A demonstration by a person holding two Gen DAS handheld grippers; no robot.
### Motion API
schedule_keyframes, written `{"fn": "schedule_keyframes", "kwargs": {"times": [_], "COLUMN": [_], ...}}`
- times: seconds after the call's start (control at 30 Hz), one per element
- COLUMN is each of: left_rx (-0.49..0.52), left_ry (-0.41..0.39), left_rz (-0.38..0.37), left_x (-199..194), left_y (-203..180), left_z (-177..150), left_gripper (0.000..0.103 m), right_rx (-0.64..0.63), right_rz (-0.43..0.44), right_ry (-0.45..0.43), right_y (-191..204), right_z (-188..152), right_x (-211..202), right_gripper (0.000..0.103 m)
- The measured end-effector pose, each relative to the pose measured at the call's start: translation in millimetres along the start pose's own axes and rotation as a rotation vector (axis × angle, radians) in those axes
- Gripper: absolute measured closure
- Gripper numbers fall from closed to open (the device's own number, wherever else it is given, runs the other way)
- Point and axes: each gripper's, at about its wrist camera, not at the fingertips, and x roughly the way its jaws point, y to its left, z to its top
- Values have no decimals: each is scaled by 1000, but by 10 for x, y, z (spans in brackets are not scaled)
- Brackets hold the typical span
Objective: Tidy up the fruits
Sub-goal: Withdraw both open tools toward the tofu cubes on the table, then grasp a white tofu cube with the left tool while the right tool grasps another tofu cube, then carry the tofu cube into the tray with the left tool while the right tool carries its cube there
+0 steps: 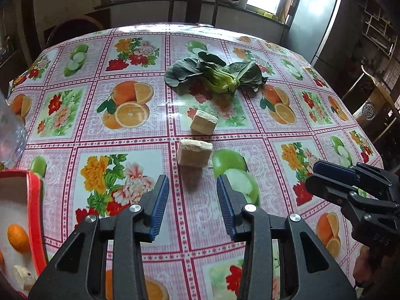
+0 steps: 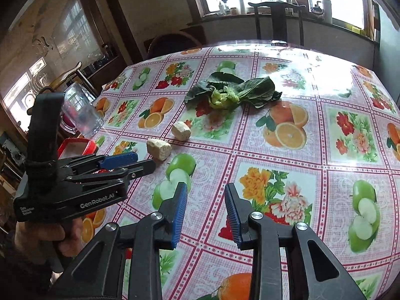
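My left gripper (image 1: 192, 180) is open and empty, just short of the near tan block (image 1: 193, 153). A second tan block (image 1: 203, 122) lies behind it, and a leafy green vegetable (image 1: 215, 76) lies further back. A red-rimmed box (image 1: 33, 217) at the left holds an orange fruit (image 1: 18, 238) and a pale block (image 1: 23, 276). My right gripper (image 2: 205, 187) is open and empty over the tablecloth. In the right wrist view the two blocks (image 2: 158, 149) (image 2: 181, 130), the vegetable (image 2: 230, 93) and the left gripper (image 2: 140, 161) show at left.
A fruit-print tablecloth (image 1: 125, 150) covers the table. A clear plastic jar (image 2: 81, 112) stands at the left edge beside the red box (image 2: 77, 147). Dark wooden chairs (image 1: 192, 5) stand at the far side, a fridge (image 1: 315, 20) at the back right.
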Motion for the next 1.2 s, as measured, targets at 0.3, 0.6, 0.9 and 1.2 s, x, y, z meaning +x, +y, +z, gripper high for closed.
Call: {"fn": "schedule_keyframes", "kwargs": {"times": [0.3, 0.6, 0.9, 1.2], "left_rx": [9, -111, -136, -155], "left_ry": [-17, -49, -72, -105], "left_rz": [4, -30, -34, -2], "left_x": [251, -297, -755, -1070], "left_y": [12, 507, 603, 690], "left_z": [148, -224, -576, -829], "left_gripper": [73, 73, 73, 73], "right_rx": [16, -63, -80, -139], "right_rz": [8, -8, -43, 88], "right_ry": [-2, 33, 47, 39], "right_y": [18, 382, 527, 1048], "right_z": [217, 491, 617, 187], "right_x": [261, 920, 1132, 483], "right_gripper": [69, 69, 79, 79]}}
